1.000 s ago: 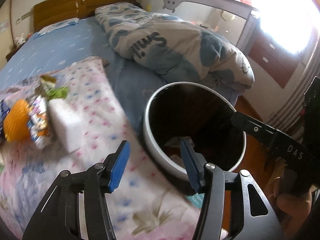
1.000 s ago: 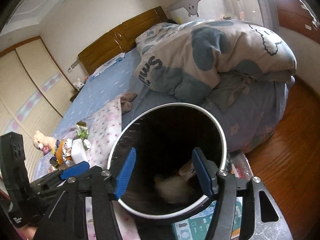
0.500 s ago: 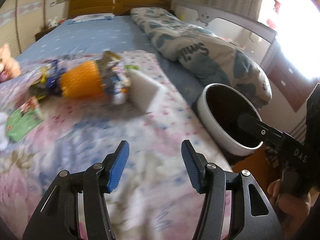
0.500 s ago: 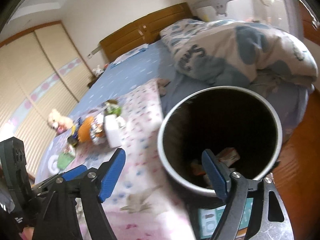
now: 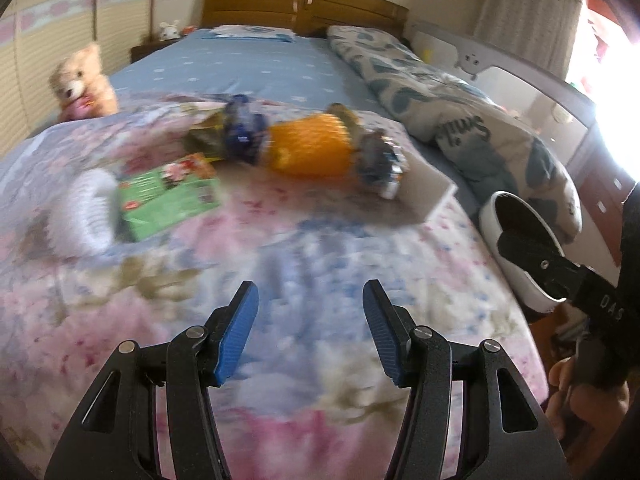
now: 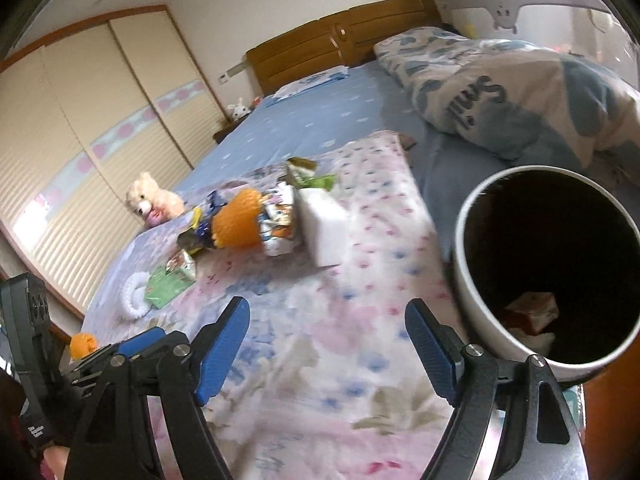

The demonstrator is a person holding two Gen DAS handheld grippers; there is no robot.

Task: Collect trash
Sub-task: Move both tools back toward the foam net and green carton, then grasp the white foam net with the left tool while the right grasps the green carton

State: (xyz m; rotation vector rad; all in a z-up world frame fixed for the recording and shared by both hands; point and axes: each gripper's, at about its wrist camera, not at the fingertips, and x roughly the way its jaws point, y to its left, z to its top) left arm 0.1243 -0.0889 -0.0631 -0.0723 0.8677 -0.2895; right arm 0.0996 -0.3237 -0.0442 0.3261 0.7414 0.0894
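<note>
1. My left tool point(image 5: 310, 330) hangs over the flowered blanket point(image 5: 280, 264) on the bed, its blue pads parted with only blanket showing between them.
2. My right tool point(image 6: 327, 346) is spread wide, its jaws having just been opening, and nothing sits between them either.
3. The trash lies in a loose heap further up the blanket, well apart from both tools.
4. In the middle of the heap is an orange mesh sleeve point(image 5: 310, 148), lying on its side.
5. A dark blue wrapper point(image 5: 242, 134) touches its left end, and a crumpled printed wrapper point(image 5: 380, 162) sits at its right end.
6. A white foam block point(image 6: 324, 228) lies just beside that printed wrapper, towards the bin side.
7. A flat green packet point(image 5: 168, 196) lies nearer to me on the left, with a white ribbed ring point(image 5: 86, 212) just beside it.
8. The white bin point(image 6: 476, 280) stands off the bed's edge to the right; a few scraps show at its bottom.
9. A teddy bear point(image 5: 82, 80) sits at the far left of the bed, and a rolled quilt point(image 5: 460, 124) lies along the right.
</note>
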